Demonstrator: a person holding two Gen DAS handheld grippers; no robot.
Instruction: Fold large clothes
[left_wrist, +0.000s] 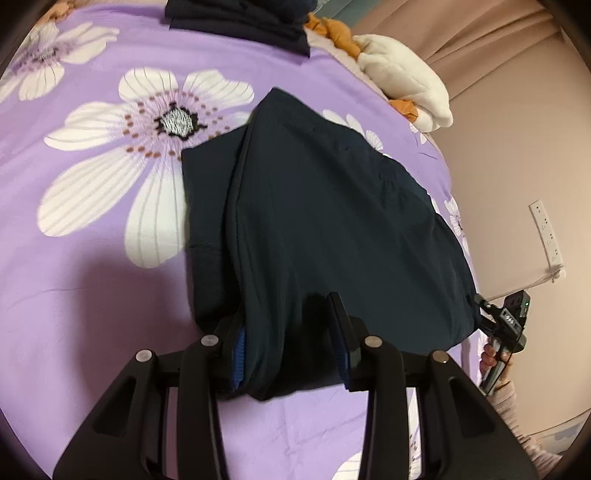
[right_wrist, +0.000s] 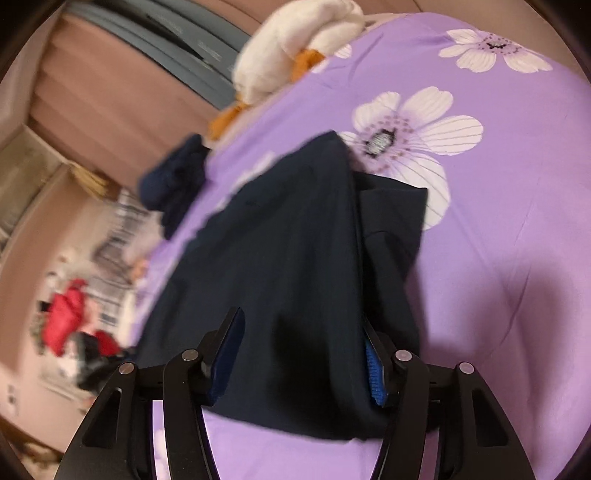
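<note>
A dark navy garment (left_wrist: 314, 221) lies partly folded on a purple flowered bedsheet (left_wrist: 92, 295). It also shows in the right wrist view (right_wrist: 288, 251). My left gripper (left_wrist: 288, 332) has its jaws wide apart, with the near edge of the garment bunched between the blue pads (left_wrist: 238, 350). My right gripper (right_wrist: 301, 354) also stands wide apart around the garment's near edge, which fills the gap between its pads (right_wrist: 373, 365). The right gripper shows at the right edge of the left wrist view (left_wrist: 506, 317), beside the garment's corner.
A second dark folded garment (left_wrist: 236, 18) lies at the far edge of the bed; it also shows in the right wrist view (right_wrist: 177, 181). A white and orange plush toy (left_wrist: 402, 77) sits by the bed's edge. Pink walls and a white power strip (left_wrist: 546, 232) lie to the right.
</note>
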